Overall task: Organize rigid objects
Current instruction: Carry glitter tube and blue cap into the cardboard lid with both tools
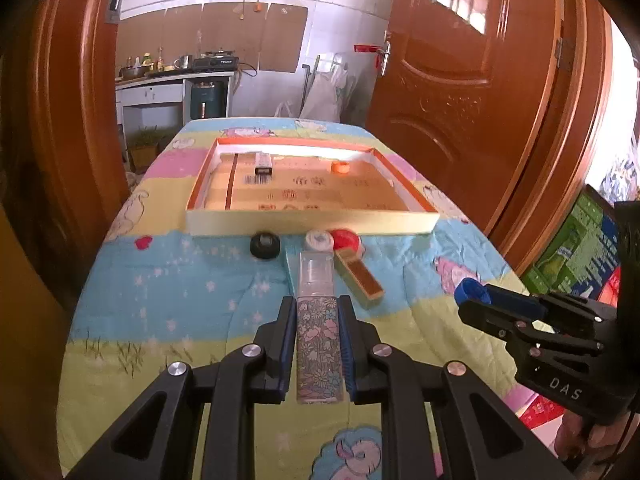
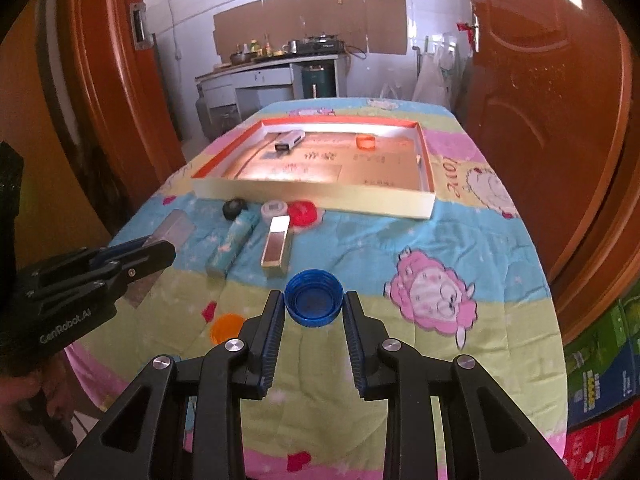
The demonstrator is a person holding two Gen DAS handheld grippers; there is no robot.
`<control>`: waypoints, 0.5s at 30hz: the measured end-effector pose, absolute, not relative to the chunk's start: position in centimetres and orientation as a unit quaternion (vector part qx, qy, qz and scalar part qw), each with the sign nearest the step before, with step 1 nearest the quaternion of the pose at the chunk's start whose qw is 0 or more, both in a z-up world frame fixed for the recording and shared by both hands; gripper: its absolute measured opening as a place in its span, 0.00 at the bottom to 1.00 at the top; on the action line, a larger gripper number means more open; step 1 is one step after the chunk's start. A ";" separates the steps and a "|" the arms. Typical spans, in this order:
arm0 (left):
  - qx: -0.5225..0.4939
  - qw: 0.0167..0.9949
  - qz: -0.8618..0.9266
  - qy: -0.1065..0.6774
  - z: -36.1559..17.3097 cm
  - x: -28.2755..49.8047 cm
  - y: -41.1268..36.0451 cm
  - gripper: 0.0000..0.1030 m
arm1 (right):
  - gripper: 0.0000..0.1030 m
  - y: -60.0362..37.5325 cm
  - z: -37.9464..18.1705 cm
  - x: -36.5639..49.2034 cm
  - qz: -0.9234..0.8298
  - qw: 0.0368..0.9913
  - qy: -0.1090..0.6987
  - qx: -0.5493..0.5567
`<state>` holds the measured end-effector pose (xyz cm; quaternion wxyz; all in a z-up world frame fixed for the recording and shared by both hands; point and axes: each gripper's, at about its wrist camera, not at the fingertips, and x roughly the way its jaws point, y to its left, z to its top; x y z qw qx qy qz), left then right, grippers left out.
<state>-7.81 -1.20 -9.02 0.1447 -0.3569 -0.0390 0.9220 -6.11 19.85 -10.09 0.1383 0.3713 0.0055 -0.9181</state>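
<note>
My left gripper point(image 1: 316, 304) is shut on a flat floral-patterned case with a clear end point(image 1: 319, 340), held above the table; it also shows in the right wrist view point(image 2: 160, 254). My right gripper point(image 2: 314, 300) is shut on a blue bottle cap point(image 2: 313, 298), also visible in the left wrist view point(image 1: 472, 292). A shallow cardboard tray point(image 1: 312, 226) at the far end holds a grey rectangular device point(image 1: 263, 163) and an orange cap point(image 1: 341, 167).
In front of the tray lie a black cap point(image 2: 235, 208), a white cap point(image 2: 274, 209), a red cap point(image 2: 302, 213), a gold box point(image 2: 277, 246) and a teal tube point(image 2: 234, 242). An orange cap point(image 2: 226, 329) lies near my right gripper. Wooden doors flank the table.
</note>
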 end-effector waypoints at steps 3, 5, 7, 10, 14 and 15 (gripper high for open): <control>-0.357 0.148 0.921 -0.045 -8.3 -9.1 -1.3 0.20 | 0.30 19.7 -9.1 -7.1 -0.923 0.139 0.006 0.358; -0.355 0.147 0.922 -0.043 -7.7 -10.0 -1.3 0.20 | 0.30 19.6 -8.3 -7.7 -0.927 0.140 0.006 0.349; -0.355 0.145 0.923 -0.042 -7.2 -10.7 -1.3 0.20 | 0.30 19.5 -7.6 -8.4 -0.929 0.140 0.007 0.342; -0.355 0.146 0.922 -0.042 -6.5 -11.9 -1.3 0.20 | 0.30 19.5 -6.9 -9.5 -0.932 0.141 0.006 0.335; -0.351 0.143 0.925 -0.037 -5.7 -13.3 -1.1 0.20 | 0.30 19.7 -6.3 -11.1 -0.931 0.144 0.000 0.335; -0.351 0.143 0.925 -0.037 -5.6 -13.6 -1.0 0.20 | 0.30 19.7 -6.2 -11.4 -0.931 0.144 0.001 0.334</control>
